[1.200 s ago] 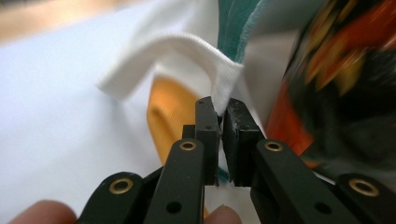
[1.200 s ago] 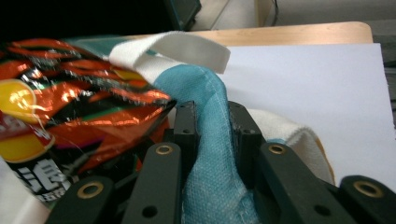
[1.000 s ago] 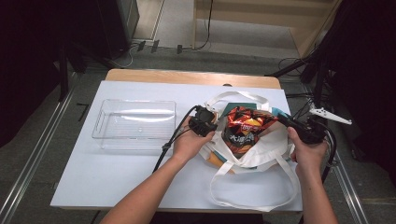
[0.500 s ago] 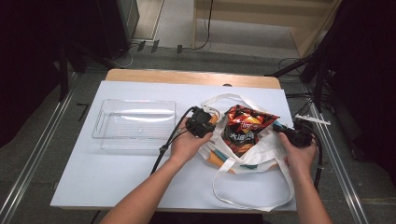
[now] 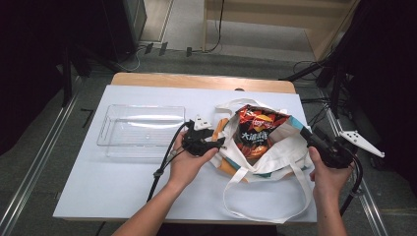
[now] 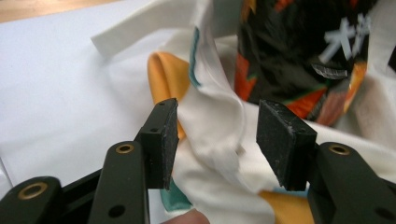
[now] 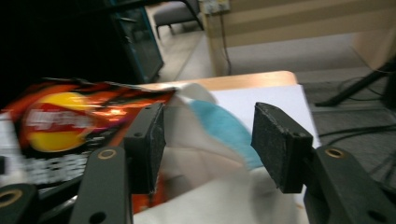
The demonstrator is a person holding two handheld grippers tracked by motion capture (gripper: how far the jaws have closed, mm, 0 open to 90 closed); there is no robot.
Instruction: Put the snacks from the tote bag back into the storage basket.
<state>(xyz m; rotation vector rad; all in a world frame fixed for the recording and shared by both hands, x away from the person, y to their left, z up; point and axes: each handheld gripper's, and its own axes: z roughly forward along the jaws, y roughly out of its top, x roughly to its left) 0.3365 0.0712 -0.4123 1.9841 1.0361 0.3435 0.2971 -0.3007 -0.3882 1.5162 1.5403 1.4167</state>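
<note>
Canvas tote bag (image 5: 268,155), soft cream cloth with orange and teal print, lies crumpled on my white table (image 5: 123,191). Left gripper (image 6: 217,140) jaws just parted, released, limp fold between flat black pads, untouched. Right gripper (image 7: 208,144) also just opened, slack cloth between. Glossy crinkled chip bag (image 5: 255,130) inside tote, beyond both jaws.

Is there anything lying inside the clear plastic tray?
No, the clear plastic tray sits bare on the white table, left of the tote bag.
</note>
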